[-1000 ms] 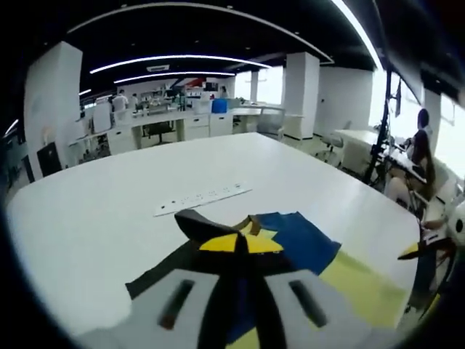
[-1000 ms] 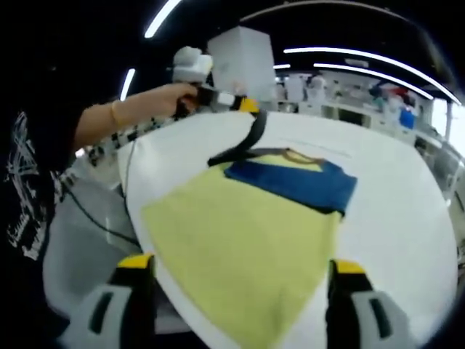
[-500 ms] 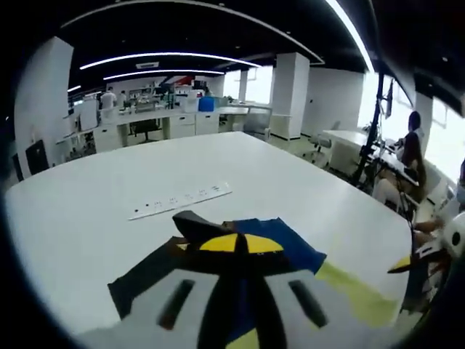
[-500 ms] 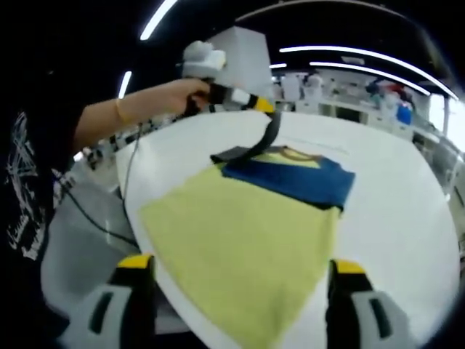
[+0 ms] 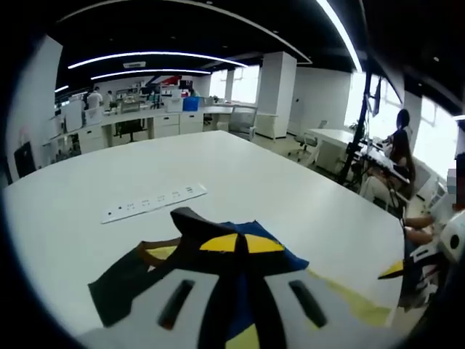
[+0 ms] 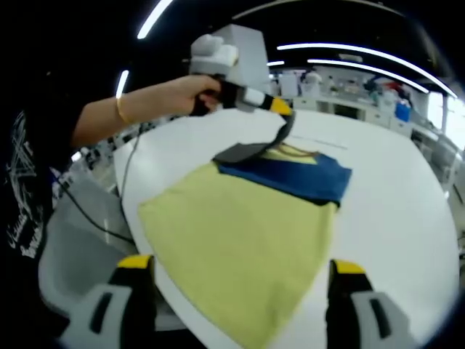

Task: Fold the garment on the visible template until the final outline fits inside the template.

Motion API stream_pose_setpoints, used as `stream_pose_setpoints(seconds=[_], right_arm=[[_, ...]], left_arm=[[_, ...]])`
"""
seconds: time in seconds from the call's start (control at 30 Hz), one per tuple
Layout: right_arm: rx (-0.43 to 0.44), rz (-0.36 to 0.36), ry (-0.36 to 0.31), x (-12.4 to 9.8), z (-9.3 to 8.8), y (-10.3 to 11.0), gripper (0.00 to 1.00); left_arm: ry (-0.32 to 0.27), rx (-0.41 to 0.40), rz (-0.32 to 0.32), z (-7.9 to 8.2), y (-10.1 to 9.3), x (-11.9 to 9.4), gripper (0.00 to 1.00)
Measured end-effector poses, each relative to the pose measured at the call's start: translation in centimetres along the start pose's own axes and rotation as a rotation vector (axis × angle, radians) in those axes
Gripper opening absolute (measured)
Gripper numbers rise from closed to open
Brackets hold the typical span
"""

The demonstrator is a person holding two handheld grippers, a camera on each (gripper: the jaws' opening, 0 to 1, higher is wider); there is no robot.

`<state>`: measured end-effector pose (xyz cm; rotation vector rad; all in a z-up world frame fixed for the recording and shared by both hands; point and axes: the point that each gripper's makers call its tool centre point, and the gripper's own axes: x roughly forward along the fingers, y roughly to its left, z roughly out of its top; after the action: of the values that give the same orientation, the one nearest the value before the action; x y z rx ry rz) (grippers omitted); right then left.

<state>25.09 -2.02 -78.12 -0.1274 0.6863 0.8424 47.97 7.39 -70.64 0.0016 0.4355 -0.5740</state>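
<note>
Garment [image 6: 283,177], blue w/ dark sleeve, lies at far end of yellow template [image 6: 232,251] on counter [image 6: 392,218]. Soft, limp: grip edges. Left gripper [image 6: 280,120] pinches sleeve; right gripper [image 6: 236,309] jaws wide, empty.

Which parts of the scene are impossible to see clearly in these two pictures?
- Garment, right gripper view: its near part lies under the yellow sheet, so its full outline is hidden.
- Dark sleeve, left gripper view: the pinched part is covered by the shut left tool.
- Yellow sheet, right gripper view: near edge cut off past the table rim.
- White strip, left gripper view: its markings are too small.
- Right tool: open, holding nothing.
</note>
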Motion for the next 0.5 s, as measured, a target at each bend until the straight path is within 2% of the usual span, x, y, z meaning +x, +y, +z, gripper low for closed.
stream_pose_setpoints(seconds=[0.5], right_arm=[[0.017, 0.006, 0.002, 0.6, -0.3, 0.2, 0.99]], left_arm=[[0.057, 0.011, -0.066, -2.8, -3.9, 2.9, 0.00]])
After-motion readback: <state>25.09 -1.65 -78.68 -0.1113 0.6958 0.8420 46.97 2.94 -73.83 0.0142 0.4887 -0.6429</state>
